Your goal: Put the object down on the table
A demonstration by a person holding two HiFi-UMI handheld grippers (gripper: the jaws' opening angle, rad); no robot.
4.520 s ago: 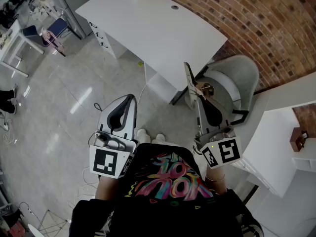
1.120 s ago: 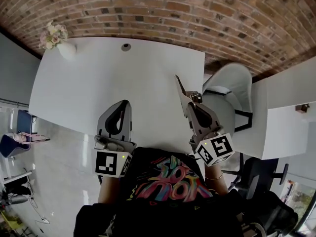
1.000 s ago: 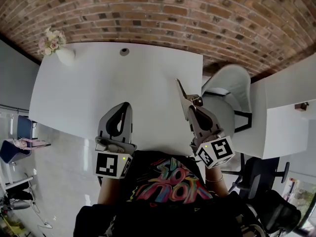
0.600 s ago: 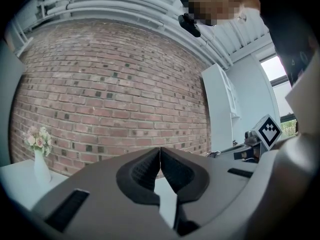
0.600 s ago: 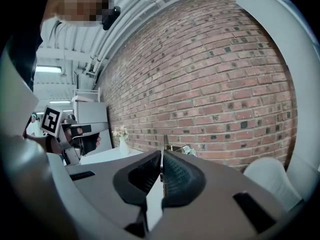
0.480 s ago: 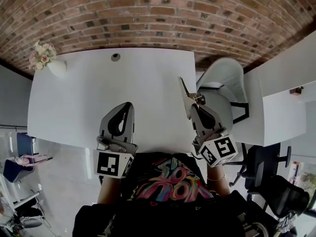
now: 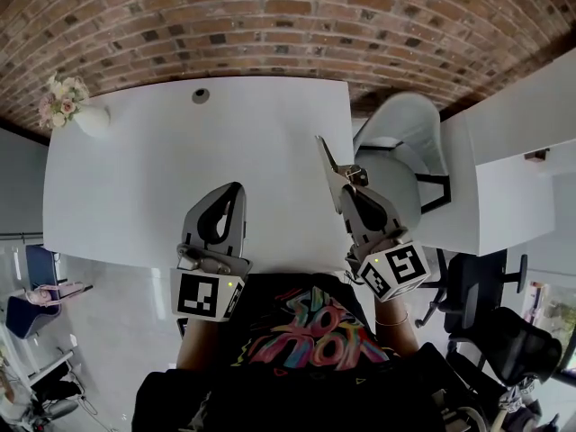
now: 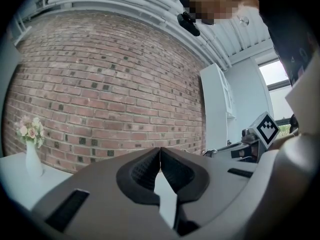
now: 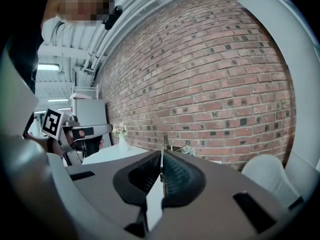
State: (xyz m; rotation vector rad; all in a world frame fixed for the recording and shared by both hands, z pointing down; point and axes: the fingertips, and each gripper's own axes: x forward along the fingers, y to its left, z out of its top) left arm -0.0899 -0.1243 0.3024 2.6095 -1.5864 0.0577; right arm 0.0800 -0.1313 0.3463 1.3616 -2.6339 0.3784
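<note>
On my right gripper point(image 7: 346, 196), the jaws are clamped on a thin flat board point(image 7: 329, 165) with a metal clip point(image 7: 357, 176) on it. In the right gripper view point(image 9: 161, 160) the board point(image 9: 165, 140) stands on edge between the ribbed pads, a narrow upright line rising past the tips, with the wire of the clip point(image 9: 183, 149) just to its right.

From the head view, the board's long axis follows the line of the gripper. It runs out from the jaw tips, away from me and slightly to the left, with its far end towards the brick wall point(image 7: 270, 16). It is held by its near end, with its flat faces to the sides and not lying level. It sits over the right edge of the white table point(image 7: 162, 160), beside the pale chair point(image 7: 407, 129). I can't tell from these views whether it touches the tabletop.

My left gripper point(image 7: 234, 192) is over the near part of the table, well to the left of the board. In the left gripper view point(image 8: 160, 156) its pads are pressed together with nothing between them.

A white vase of flowers point(image 7: 74, 111) stands at the table's far left corner, well away from both grippers.
</note>
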